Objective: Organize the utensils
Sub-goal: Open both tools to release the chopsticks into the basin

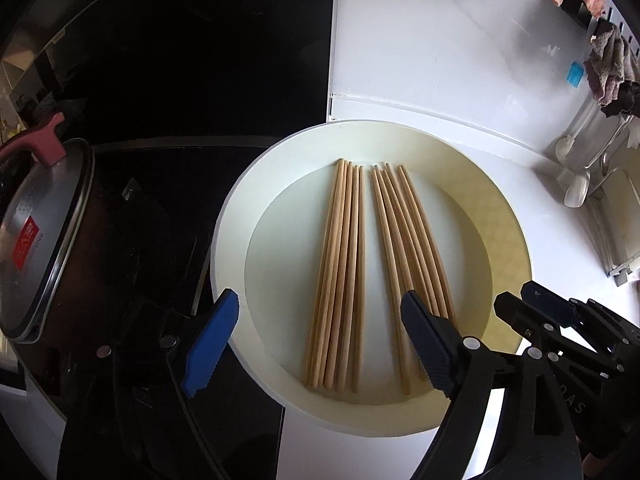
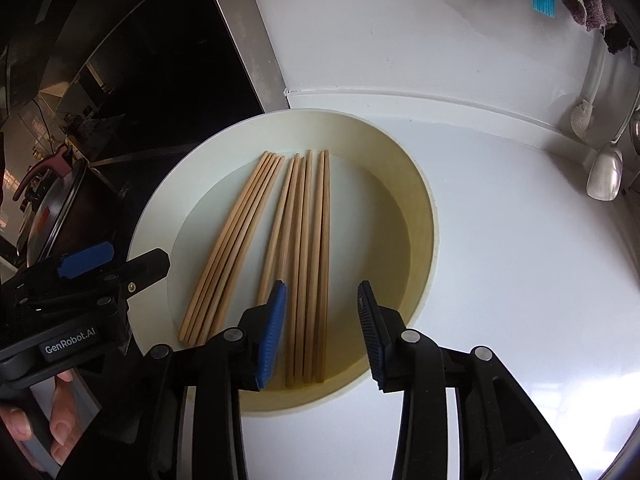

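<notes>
Two bundles of wooden chopsticks (image 1: 352,276) lie side by side in a round cream plastic tray (image 1: 228,220) at frame centre, a lidded metal pot (image 1: 44,240) at its left, white countertop (image 1: 540,216) right.

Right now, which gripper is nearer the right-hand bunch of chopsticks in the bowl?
Right. The right gripper hangs with open jaws straddling the right-hand bunch. The left gripper is centred over the left-hand bunch, jaws wide open.

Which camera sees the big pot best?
The left wrist view: the pot fills its left side, lid and red handle clear. The right wrist view shows the pot small, at the left edge, partly behind the left gripper.
</notes>
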